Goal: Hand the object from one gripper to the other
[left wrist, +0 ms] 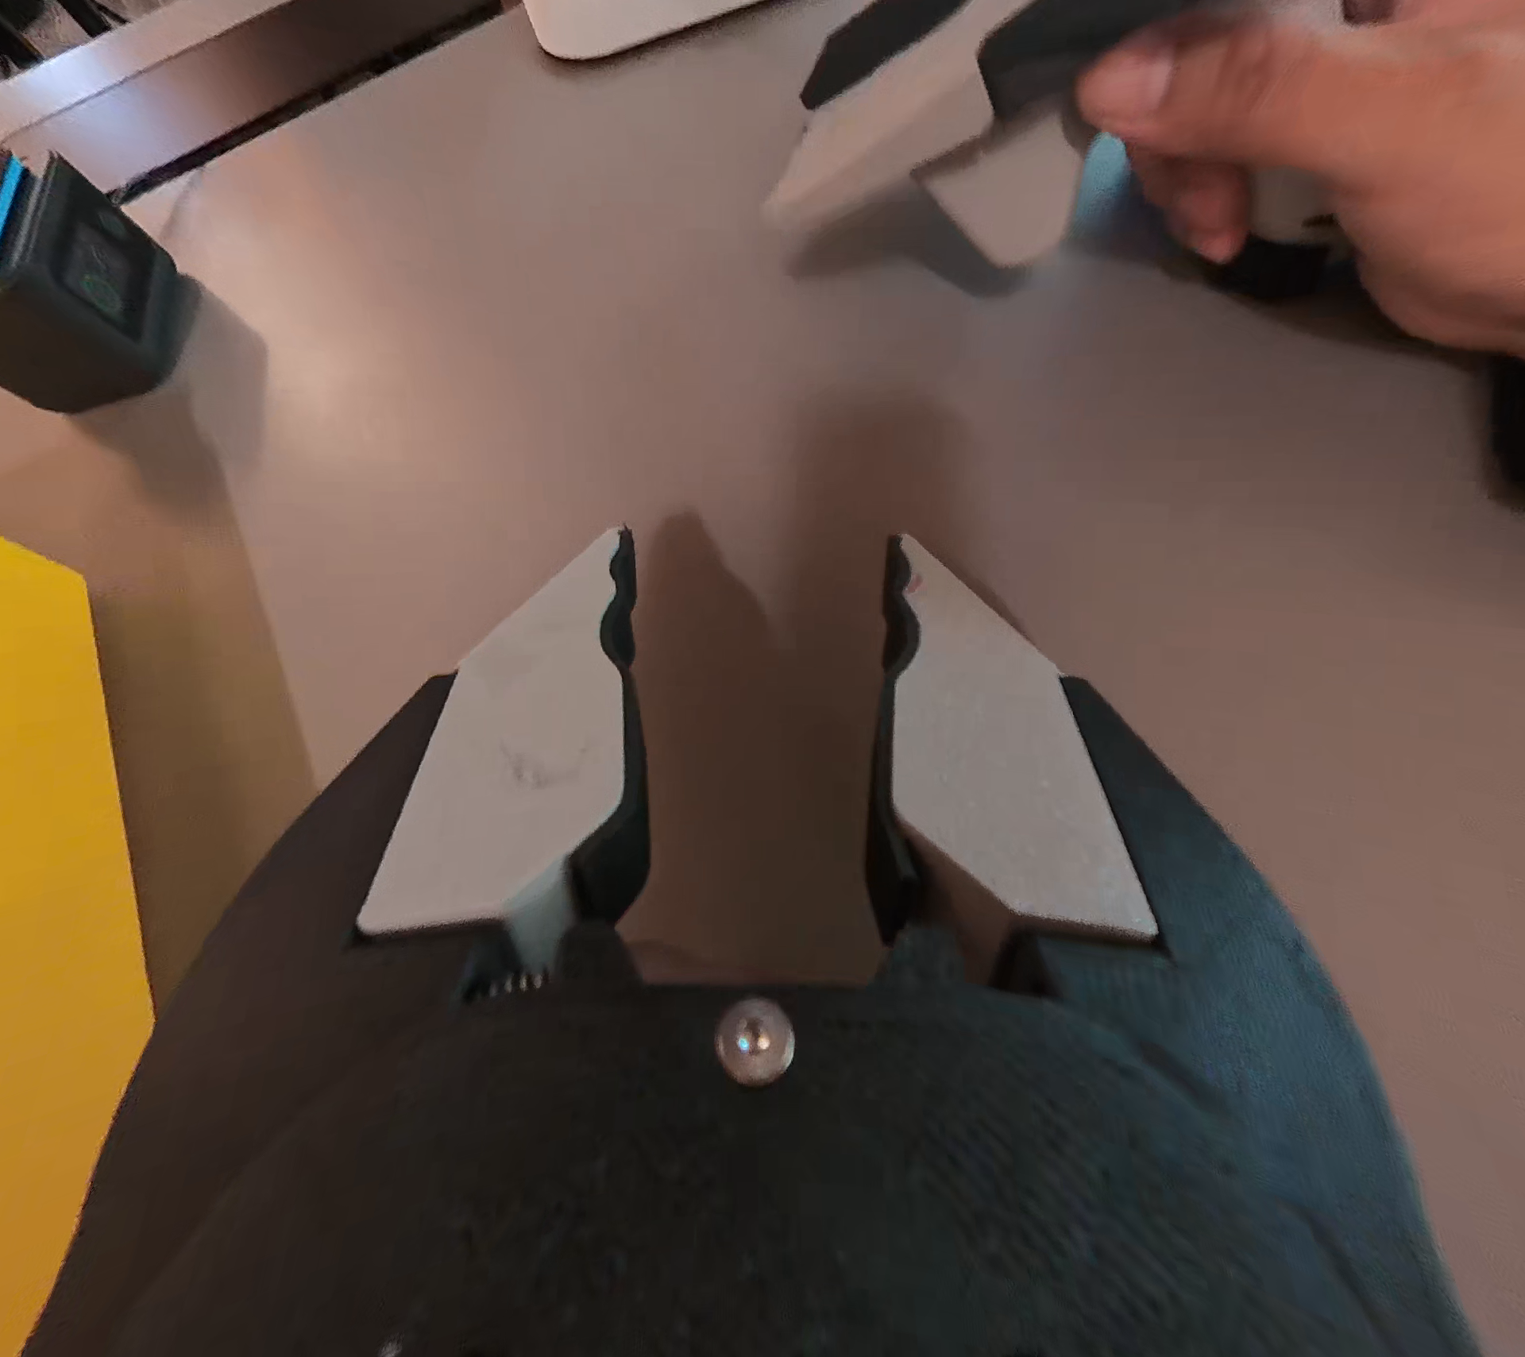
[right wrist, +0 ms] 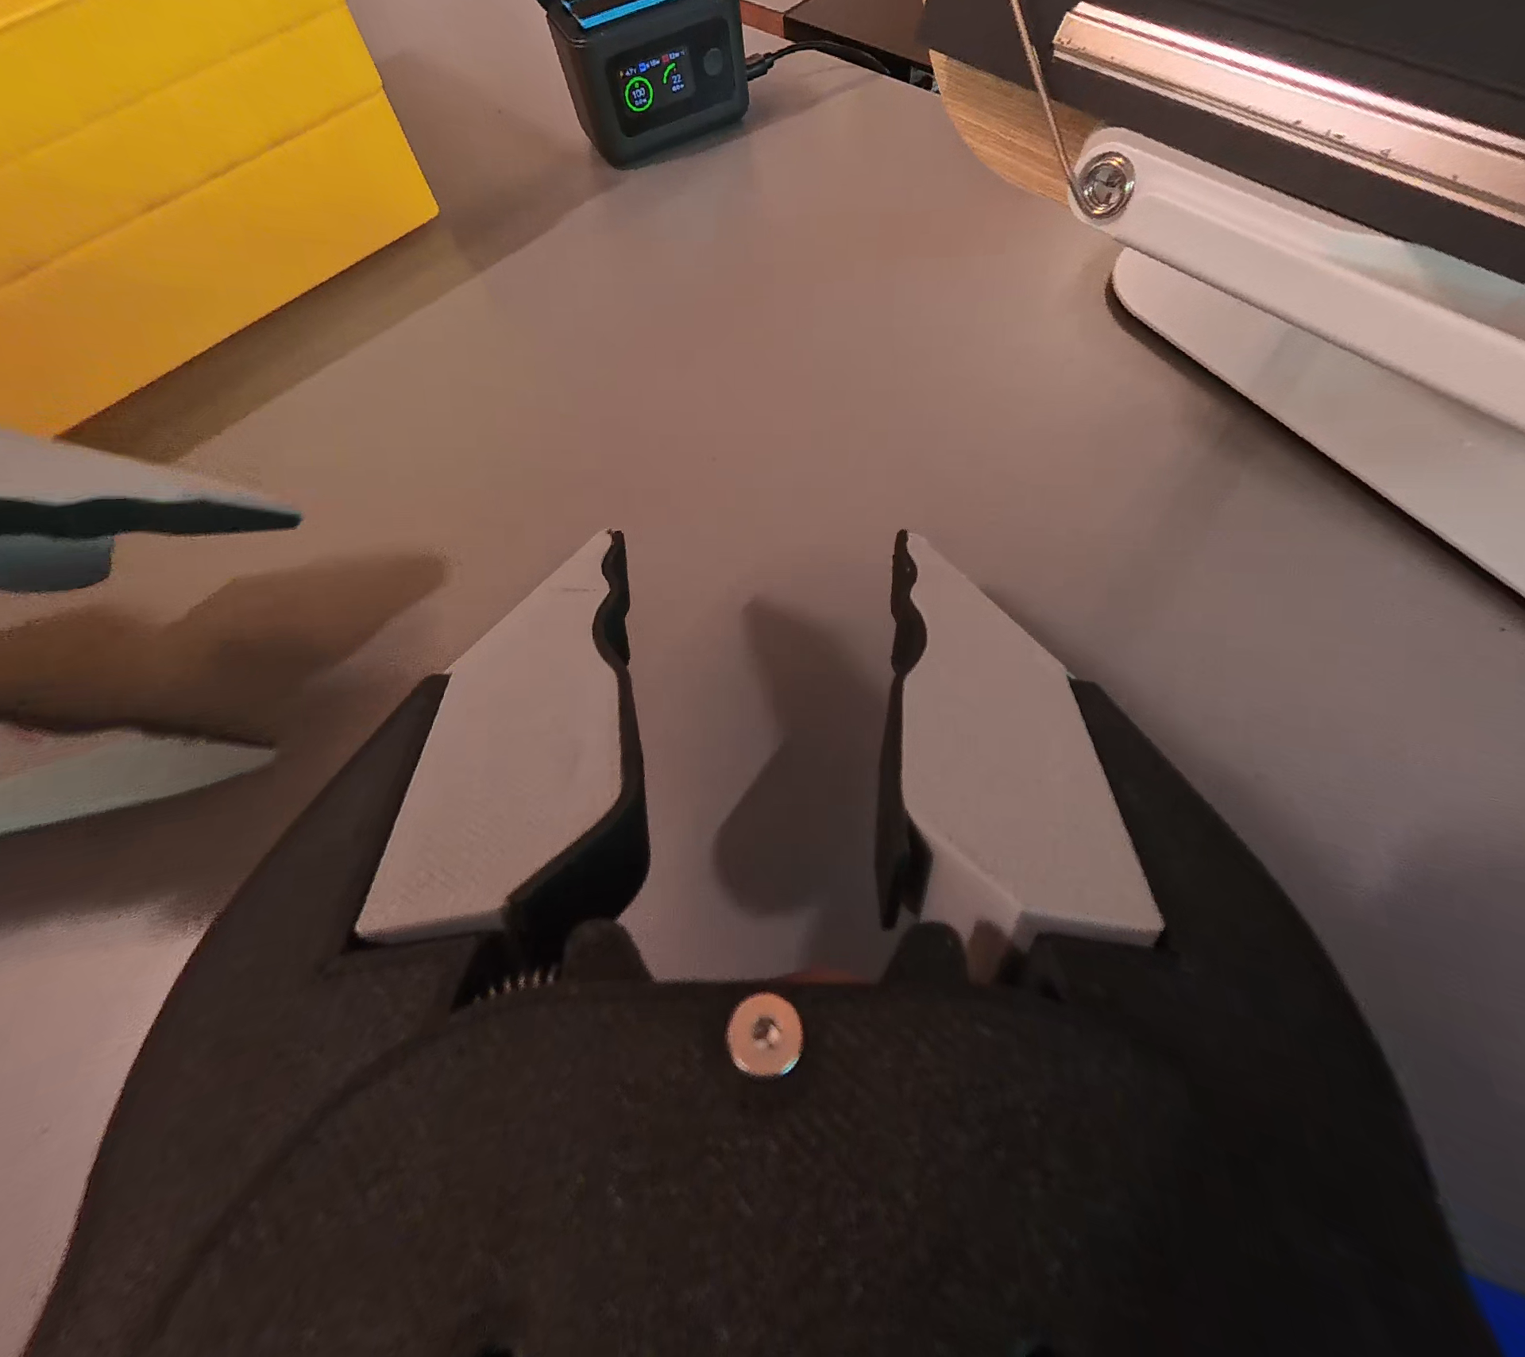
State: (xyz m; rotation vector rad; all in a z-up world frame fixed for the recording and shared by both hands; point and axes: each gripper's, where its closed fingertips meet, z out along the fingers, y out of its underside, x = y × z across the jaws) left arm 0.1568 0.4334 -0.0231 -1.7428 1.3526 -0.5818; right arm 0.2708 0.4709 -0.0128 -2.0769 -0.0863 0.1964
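The left hand-held gripper is being held low over the grey table, pointing forward, its two grey fingers spread apart with nothing between them; only bare table surface and its own shadow are being seen through the gap. The right hand-held gripper is likewise being held with its fingers parted and empty, angled down toward the table.

In the left wrist view, the right hand-held gripper is being shown at the upper right, blurred, tilted downward with its tips close above the table, and a hand is being wrapped around its grip, fingers curled under. In the right wrist view, the tip of the left hand-held gripper is being caught at the left edge, blurred, well apart from the right one's fingers.

The object to be handed over is not being seen in either view, so its place cannot be told.

A yellow bin is being seen at the far left, a small black charging case with its lid up and a lit screen is standing behind, and a white stand base is lying at the right.
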